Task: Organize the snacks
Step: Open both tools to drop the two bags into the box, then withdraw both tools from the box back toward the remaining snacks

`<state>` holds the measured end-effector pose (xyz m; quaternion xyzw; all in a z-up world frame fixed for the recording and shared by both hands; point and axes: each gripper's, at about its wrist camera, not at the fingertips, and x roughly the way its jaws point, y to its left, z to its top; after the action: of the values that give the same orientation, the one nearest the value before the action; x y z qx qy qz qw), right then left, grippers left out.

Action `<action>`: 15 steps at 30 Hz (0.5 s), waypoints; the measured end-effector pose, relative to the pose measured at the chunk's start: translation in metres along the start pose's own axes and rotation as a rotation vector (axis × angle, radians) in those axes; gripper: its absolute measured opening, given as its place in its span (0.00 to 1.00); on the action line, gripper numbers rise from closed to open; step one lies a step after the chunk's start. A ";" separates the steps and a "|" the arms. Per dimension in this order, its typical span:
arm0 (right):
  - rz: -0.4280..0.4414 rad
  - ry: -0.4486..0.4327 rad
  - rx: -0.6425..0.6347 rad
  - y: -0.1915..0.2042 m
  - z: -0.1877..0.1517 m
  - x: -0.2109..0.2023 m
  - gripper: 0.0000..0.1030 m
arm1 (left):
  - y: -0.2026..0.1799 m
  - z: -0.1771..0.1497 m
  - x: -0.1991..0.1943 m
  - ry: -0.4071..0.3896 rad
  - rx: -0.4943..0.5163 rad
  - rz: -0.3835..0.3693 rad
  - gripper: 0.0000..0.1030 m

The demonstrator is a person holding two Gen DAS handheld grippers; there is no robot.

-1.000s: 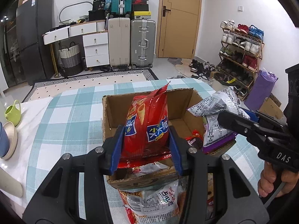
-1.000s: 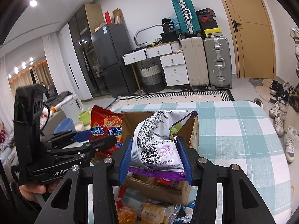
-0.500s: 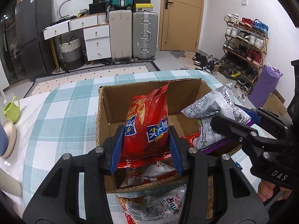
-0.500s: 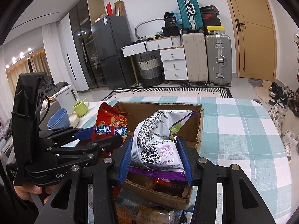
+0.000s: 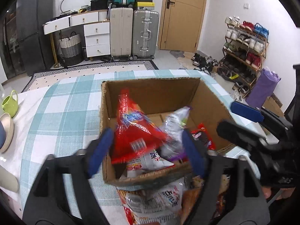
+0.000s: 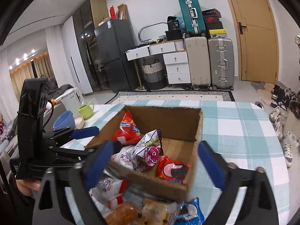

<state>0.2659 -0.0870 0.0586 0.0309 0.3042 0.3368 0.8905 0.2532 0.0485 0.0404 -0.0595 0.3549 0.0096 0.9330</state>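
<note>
Both grippers have just been opening over the cardboard box [image 6: 195,131], and neither clamps anything now. The left gripper [image 5: 146,150] stands with its blue pads apart on either side of the red chip bag [image 5: 131,127], which leans inside the box against its left wall. The right gripper [image 6: 155,163] is spread wide; the white-and-purple snack bag [image 6: 148,150] sits free in the box, just beside a red cookie pack [image 6: 173,169]. To finish this drop well, I would lift both grippers straight up clear of the rim — no sideways drag that could tip the 2 bags out. More snacks [image 6: 131,206] lie in front of the box, probably the next pick.
</note>
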 end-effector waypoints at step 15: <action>-0.061 0.045 0.042 -0.008 -0.033 -0.055 0.99 | 0.002 -0.043 -0.074 -0.043 -0.026 0.030 0.99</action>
<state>0.2197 -0.1326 0.0586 0.0329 0.3323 0.3037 0.8924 0.1692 0.0475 0.0573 -0.0658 0.3354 0.0295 0.9393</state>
